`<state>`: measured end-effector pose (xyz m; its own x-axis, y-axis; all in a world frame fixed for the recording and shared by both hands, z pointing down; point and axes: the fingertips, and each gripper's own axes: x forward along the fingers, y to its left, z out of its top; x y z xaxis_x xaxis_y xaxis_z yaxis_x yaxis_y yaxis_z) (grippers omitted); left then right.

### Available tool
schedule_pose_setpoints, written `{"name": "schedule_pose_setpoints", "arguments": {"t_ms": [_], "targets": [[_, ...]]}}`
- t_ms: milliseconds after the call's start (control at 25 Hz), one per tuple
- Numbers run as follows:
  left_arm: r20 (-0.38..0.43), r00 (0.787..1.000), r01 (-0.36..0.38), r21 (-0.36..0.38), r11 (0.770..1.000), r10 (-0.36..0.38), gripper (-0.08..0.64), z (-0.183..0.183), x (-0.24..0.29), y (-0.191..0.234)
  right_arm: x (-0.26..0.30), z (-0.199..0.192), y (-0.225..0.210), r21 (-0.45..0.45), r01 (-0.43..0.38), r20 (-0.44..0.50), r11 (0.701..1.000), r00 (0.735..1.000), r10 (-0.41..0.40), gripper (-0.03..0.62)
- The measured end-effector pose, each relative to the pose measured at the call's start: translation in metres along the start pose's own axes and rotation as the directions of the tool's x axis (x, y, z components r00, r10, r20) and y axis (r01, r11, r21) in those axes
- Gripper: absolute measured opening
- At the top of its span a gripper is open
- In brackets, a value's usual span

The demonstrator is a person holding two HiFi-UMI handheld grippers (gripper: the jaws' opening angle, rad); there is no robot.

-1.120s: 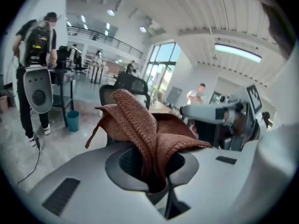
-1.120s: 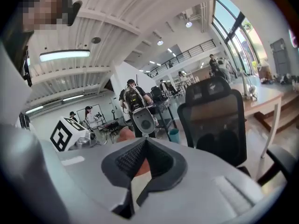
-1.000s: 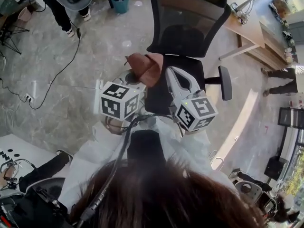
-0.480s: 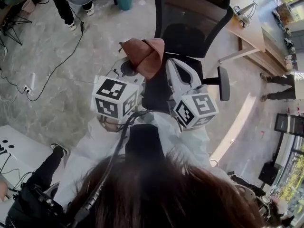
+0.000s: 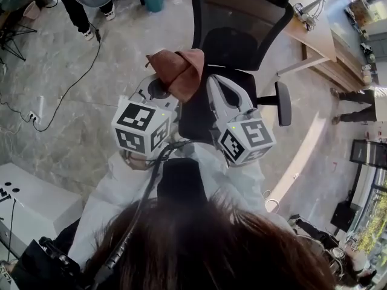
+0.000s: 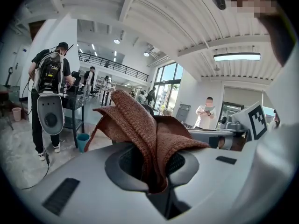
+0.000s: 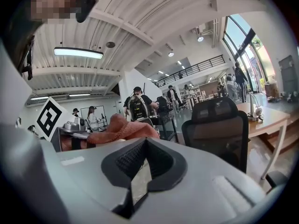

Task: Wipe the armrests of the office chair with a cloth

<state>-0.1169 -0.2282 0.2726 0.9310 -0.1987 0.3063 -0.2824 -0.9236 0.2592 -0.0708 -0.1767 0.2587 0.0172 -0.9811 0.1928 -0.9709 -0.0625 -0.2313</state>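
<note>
I read the left gripper (image 5: pixel 161 88) clenched on the brown cloth (image 5: pixel 179 69), which is bunched above the office chair (image 5: pixel 242 23) seat's left edge. Right gripper (image 5: pixel 213 84) beside it, jaws pressed together, empty; armrest (image 5: pixel 283 103) well apart.

Brown cloth (image 5: pixel 179 70), bunched, is held pinched in left gripper (image 6: pixel 150 171), before black office chair (image 5: pixel 242 23); armrest (image 5: pixel 283 103) well apart.

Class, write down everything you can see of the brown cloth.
The cloth is reddish-brown, with a knitted, towel-like weave and stitched edges. It is bunched into folds and pinched near its middle between the shut jaws of the left gripper, its loose corners standing up and flopping outward. The head view shows it held up in front of the black office chair; contact with the chair cannot be told.
</note>
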Motion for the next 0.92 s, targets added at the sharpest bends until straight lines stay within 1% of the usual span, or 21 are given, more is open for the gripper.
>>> {"name": "schedule_pose_setpoints", "arguments": {"t_ms": [360, 640, 760, 920], "targets": [[-0.017, 1.000, 0.011, -0.005, 1.000, -0.011, 0.061, -0.004, 0.005, 0.001, 0.003, -0.003, -0.005, 0.007, -0.003, -0.006, 1.000, 1.000, 0.003, 0.000], [-0.014, 1.000, 0.023, -0.001, 1.000, -0.023, 0.061, 0.001, 0.005, 0.000, 0.004, -0.001, -0.005, 0.008, 0.000, -0.004, 1.000, 1.000, 0.000, 0.000], [-0.022, 1.000, 0.020, -0.033, 0.999, -0.021, 0.061, -0.005, 0.001, -0.007, -0.004, -0.005, -0.004, 0.009, -0.002, -0.036, 1.000, 0.999, 0.002, 0.000], [-0.048, 0.999, -0.004, -0.073, 0.997, 0.001, 0.061, -0.015, -0.008, -0.017, -0.016, -0.014, 0.000, 0.034, -0.016, -0.083, 0.999, 0.996, 0.019, 0.000]]}}
